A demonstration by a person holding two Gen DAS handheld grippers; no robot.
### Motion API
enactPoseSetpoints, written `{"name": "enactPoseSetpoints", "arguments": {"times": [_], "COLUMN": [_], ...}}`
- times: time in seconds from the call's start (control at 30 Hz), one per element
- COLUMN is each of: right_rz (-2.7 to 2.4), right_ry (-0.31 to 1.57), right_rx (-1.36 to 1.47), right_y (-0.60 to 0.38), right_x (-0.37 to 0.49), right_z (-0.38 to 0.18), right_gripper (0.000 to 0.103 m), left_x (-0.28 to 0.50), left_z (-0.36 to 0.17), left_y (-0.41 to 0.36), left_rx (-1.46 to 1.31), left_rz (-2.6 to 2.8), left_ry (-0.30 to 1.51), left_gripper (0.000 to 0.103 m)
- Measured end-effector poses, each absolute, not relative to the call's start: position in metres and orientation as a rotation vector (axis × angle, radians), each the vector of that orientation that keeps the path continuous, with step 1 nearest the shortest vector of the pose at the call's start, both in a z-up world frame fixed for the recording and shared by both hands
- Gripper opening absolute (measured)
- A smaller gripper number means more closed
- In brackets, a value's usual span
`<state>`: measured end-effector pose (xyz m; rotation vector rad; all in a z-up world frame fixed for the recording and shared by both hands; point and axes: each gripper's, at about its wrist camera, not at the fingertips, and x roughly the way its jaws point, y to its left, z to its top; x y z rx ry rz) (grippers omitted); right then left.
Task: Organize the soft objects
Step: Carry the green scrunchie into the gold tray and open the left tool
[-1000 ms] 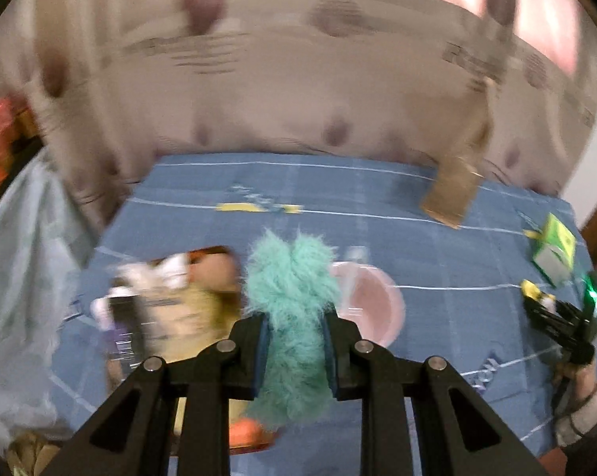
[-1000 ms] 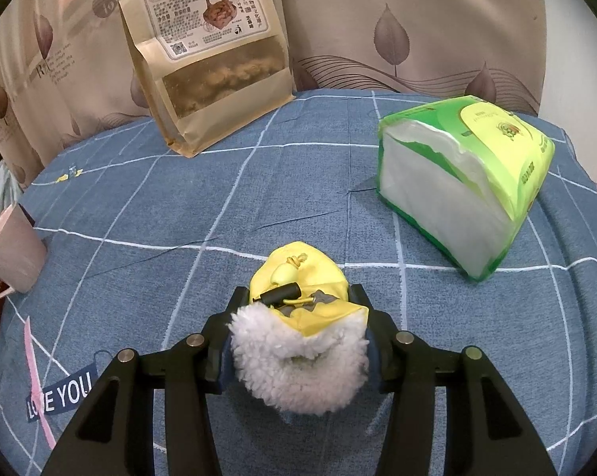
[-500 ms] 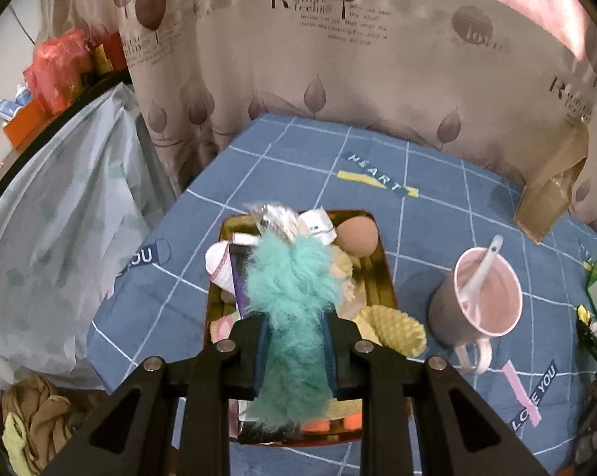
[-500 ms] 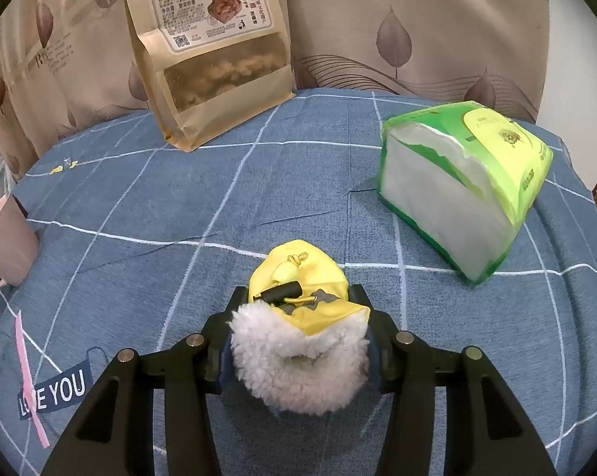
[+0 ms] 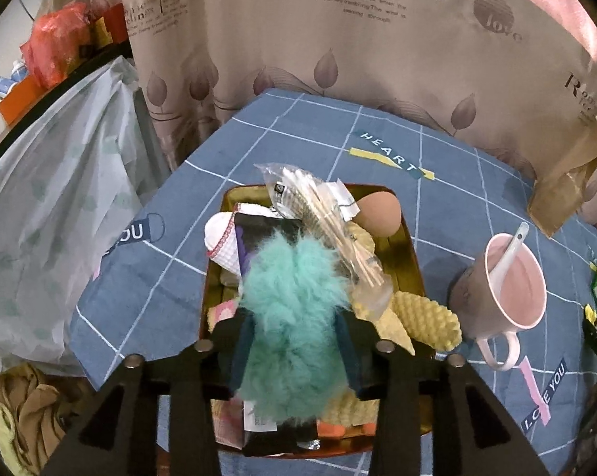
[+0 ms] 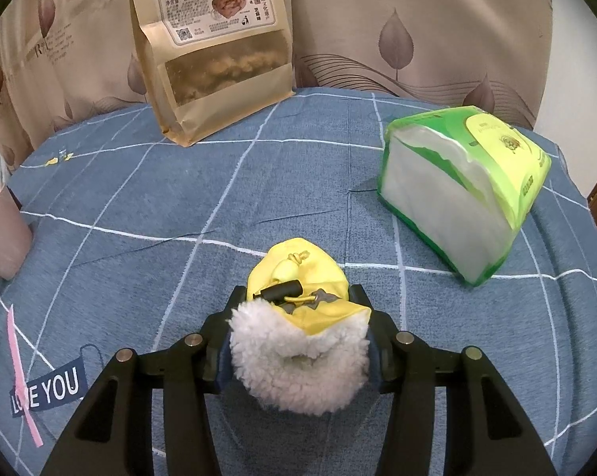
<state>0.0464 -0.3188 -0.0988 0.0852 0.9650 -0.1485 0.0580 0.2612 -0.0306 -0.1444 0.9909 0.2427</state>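
Note:
A fluffy teal toy (image 5: 294, 297) stands between the fingers of my left gripper (image 5: 294, 317), above a gold tray (image 5: 411, 261) piled with soft items. The jaws are opening, with the fur only brushing the pads. The tray holds a brown egg-shaped sponge (image 5: 377, 214), a bumpy yellow sponge (image 5: 425, 317), a packet of cotton swabs (image 5: 318, 206) and a white cloth (image 5: 221, 234). In the right wrist view my right gripper (image 6: 298, 293) is shut on a yellow pouch with white fleece lining (image 6: 294, 261), low over the blue checked tablecloth (image 6: 179, 198).
A pink mug with a spoon (image 5: 508, 289) stands right of the tray. A green tissue pack (image 6: 465, 186) lies right of the pouch; a brown snack bag (image 6: 215, 47) leans on the curtain behind. A plastic-covered bulk (image 5: 60, 198) borders the table's left edge.
The left gripper swung over the tray and dropped closer to it, and its jaws have spread apart around the teal toy. The right gripper and its pouch have stayed put.

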Motion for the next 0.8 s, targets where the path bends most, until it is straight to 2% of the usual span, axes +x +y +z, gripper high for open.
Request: {"name": "enactPoseSetpoints", "arguments": {"times": [0.1,0.2,0.8], "right_rz": [-0.153,-0.154,-0.17], "right_ry": [0.966,0.967,0.971], "right_rx": [0.077,0.075,0.09], "right_y": [-0.317,-0.316,-0.306], "right_x": [0.046,0.047,0.046], "right_z": [-0.099,-0.099,-0.089], "right_gripper": [0.049,0.049,0.043], "left_x": [0.055,0.051,0.021], "left_z": [-0.028,-0.019,-0.006], "left_y": [0.262,0.262,0.26], "left_rx": [-0.143,-0.133,-0.102], "left_rz": [0.216,0.2,0.276], "left_ry": [0.975,0.936,0.813], "left_gripper": [0.055,0.058,0.059]}}
